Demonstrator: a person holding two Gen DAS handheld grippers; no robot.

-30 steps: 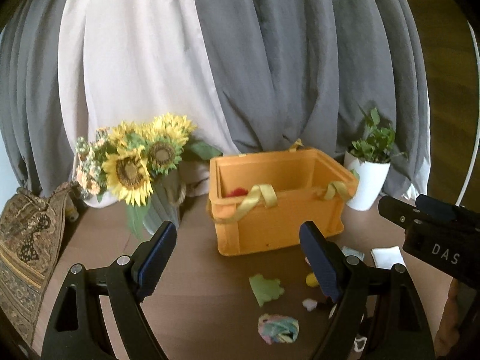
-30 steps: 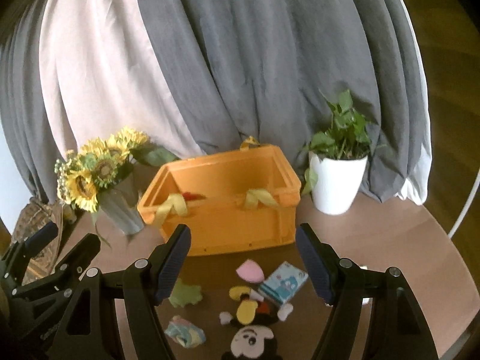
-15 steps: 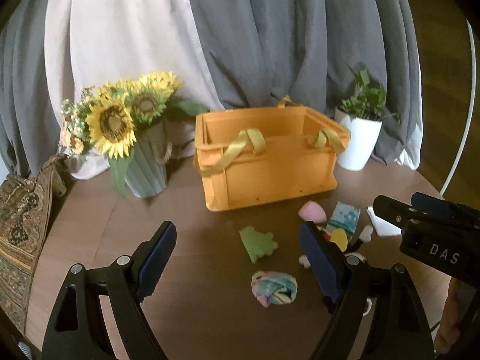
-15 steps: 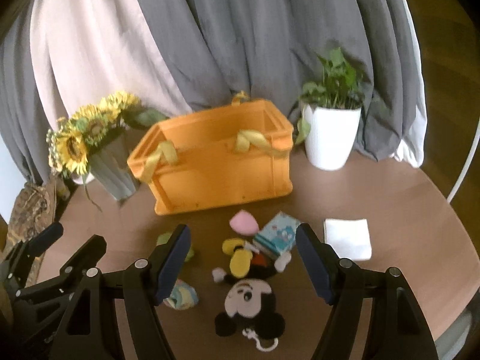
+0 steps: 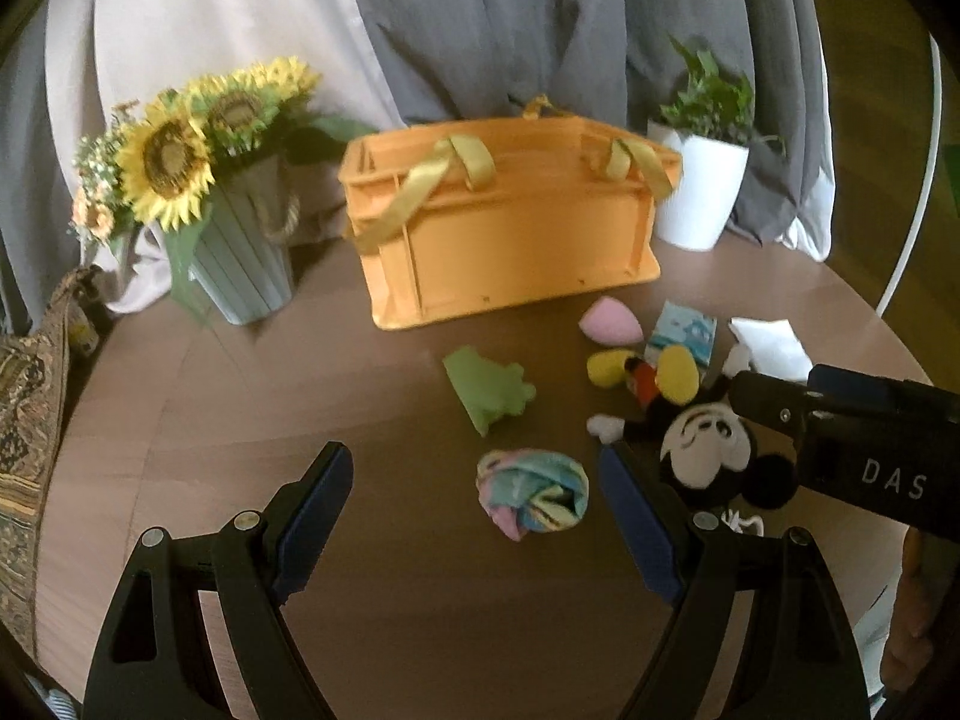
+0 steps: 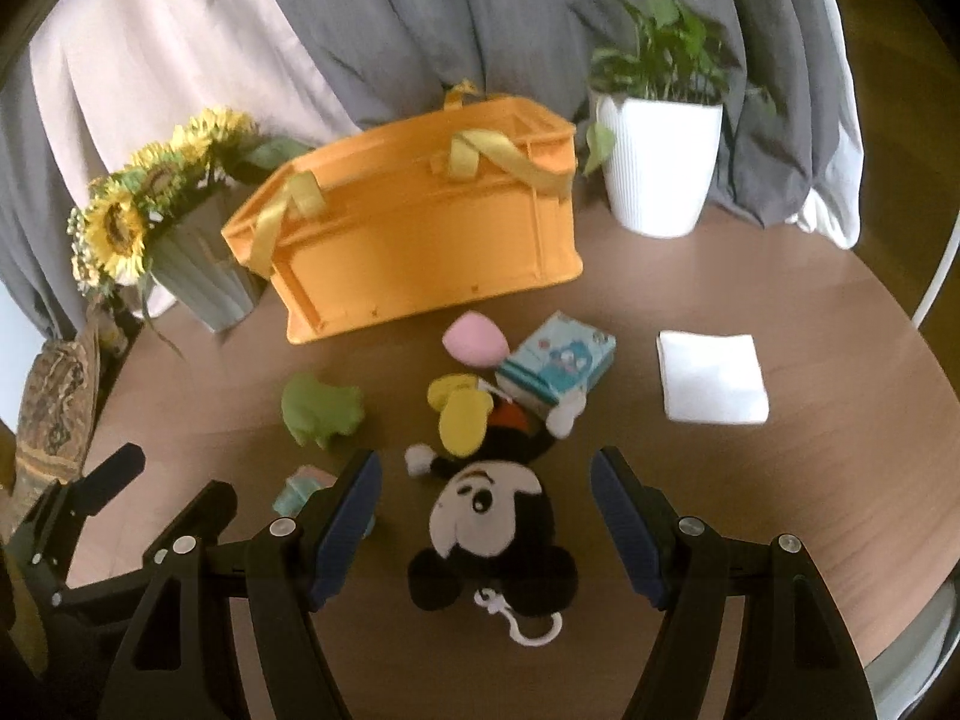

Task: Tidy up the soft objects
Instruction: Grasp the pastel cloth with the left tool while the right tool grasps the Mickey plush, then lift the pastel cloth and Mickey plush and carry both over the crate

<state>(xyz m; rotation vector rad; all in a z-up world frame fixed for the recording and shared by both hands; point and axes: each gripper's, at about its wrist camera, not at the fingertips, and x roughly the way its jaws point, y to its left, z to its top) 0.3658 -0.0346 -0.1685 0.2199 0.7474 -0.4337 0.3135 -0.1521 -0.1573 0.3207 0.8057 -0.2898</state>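
Note:
An orange crate (image 5: 510, 234) (image 6: 414, 228) with yellow strap handles stands at the back of the round brown table. In front of it lie a Mickey plush (image 6: 492, 516) (image 5: 702, 438), a pink egg-shaped sponge (image 6: 474, 339) (image 5: 609, 319), a green soft toy (image 6: 321, 408) (image 5: 489, 390), a pastel cloth ball (image 5: 531, 492) (image 6: 300, 489), a blue tissue pack (image 6: 558, 363) (image 5: 684, 333) and a folded white cloth (image 6: 711, 375) (image 5: 771, 345). My left gripper (image 5: 474, 522) is open, low over the table, with the cloth ball just ahead between its fingers. My right gripper (image 6: 486, 522) is open above Mickey's head.
A vase of sunflowers (image 5: 234, 258) (image 6: 186, 276) stands left of the crate. A white potted plant (image 6: 657, 162) (image 5: 699, 186) stands to its right. Grey and cream curtains hang behind. A patterned fabric (image 5: 24, 420) lies at the table's left edge.
Both grippers have tilted down and moved forward toward the table. The soft objects now sit closer and lower in both views. Both grippers stay open.

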